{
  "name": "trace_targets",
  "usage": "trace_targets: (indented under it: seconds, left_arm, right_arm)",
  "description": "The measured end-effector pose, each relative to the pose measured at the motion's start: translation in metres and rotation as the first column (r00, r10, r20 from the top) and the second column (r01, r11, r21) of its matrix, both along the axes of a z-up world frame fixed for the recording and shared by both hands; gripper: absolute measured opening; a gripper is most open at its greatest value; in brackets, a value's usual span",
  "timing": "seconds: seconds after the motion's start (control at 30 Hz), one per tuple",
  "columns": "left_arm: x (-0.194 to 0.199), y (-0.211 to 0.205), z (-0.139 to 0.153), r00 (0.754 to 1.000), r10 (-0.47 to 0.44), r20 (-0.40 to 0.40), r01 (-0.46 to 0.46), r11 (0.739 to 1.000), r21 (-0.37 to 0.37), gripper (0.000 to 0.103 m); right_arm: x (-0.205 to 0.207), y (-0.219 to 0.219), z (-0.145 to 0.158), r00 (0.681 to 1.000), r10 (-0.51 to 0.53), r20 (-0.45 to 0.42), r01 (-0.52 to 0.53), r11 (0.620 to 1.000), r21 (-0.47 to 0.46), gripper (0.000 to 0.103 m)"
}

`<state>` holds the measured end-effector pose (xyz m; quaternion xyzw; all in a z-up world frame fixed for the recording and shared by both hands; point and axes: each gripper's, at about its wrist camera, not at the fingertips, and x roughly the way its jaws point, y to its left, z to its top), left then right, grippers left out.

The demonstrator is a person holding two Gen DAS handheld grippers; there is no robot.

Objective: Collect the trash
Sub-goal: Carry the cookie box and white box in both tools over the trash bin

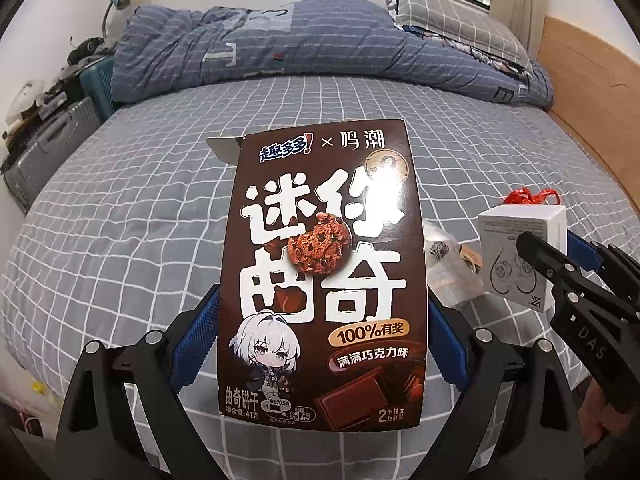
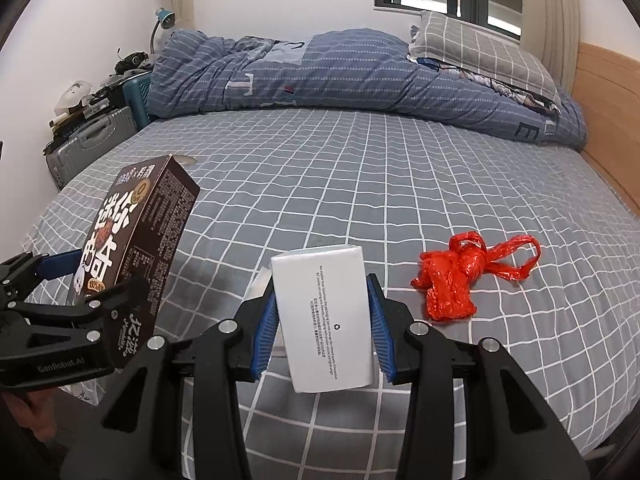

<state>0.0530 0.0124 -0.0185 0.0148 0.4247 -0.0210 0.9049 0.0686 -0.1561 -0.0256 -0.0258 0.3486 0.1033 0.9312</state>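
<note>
Already two pieces of trash are off the bed (image 2: 360, 184) and held above its near edge. Furthest left, the left gripper (image 1: 324, 344) has its blue pads pressed against the two sides of the brown cookie box (image 1: 324, 272), which stands upright between them, its top flap sticking out open. Next along, a crumpled clear wrapper (image 1: 448, 264) lies on the checked sheet, showing between the two held boxes, near the bed's front edge; it looks like one more thing to collect. Beside it, the right gripper (image 2: 324, 320) pinches a small white box (image 2: 326, 316) across its width, lifted clear of the sheet. Furthest right, a knotted red plastic bag (image 2: 460, 276) rests on the sheet toward the right side, well apart from both grippers. No bin shows in either view, so I judge the job roughly half done: both boxes need dropping somewhere, and the wrapper and bag remain.
</note>
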Motion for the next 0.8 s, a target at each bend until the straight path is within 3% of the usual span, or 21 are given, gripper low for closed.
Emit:
trace_targets:
  seconds: [0.8]
  left_arm:
    - [-0.035,0.003,0.005,1.0,-0.008,-0.01,0.008,1.0,-0.013,0.09]
  right_arm:
    - [-0.049,0.003,0.009,1.0,0.005,0.011,-0.005,1.0,-0.007,0.04]
